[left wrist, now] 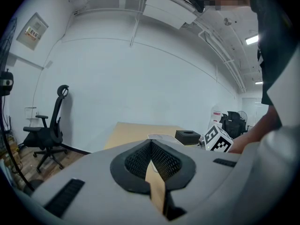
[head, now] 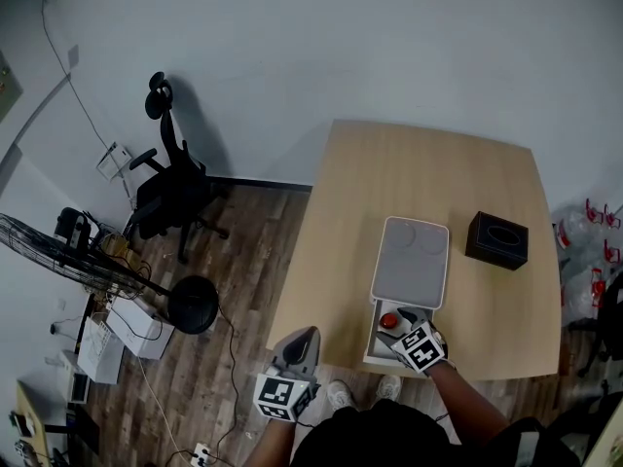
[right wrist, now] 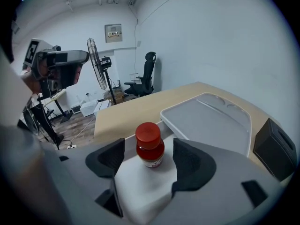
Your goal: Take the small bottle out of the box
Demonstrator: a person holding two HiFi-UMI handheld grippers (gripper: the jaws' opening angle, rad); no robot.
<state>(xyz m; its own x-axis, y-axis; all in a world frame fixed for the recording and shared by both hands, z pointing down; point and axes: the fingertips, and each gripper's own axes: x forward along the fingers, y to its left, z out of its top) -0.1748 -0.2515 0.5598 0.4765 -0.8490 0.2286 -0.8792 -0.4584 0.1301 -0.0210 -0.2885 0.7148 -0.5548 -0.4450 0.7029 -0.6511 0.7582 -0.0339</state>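
A small bottle with a red cap and red contents stands upright in an open white box at the table's front edge. In the right gripper view the bottle sits between the two dark pads of my right gripper, with a gap on each side, so that gripper is open around it. From the head view, the right gripper reaches into the box from the front. My left gripper hangs off the table's left front, shut and empty; its own view shows the left gripper with pads meeting.
The box's grey lid lies flat just beyond the box. A black tissue box stands to the right of the lid. Off the table's left are an office chair, a floor fan and cables on the wooden floor.
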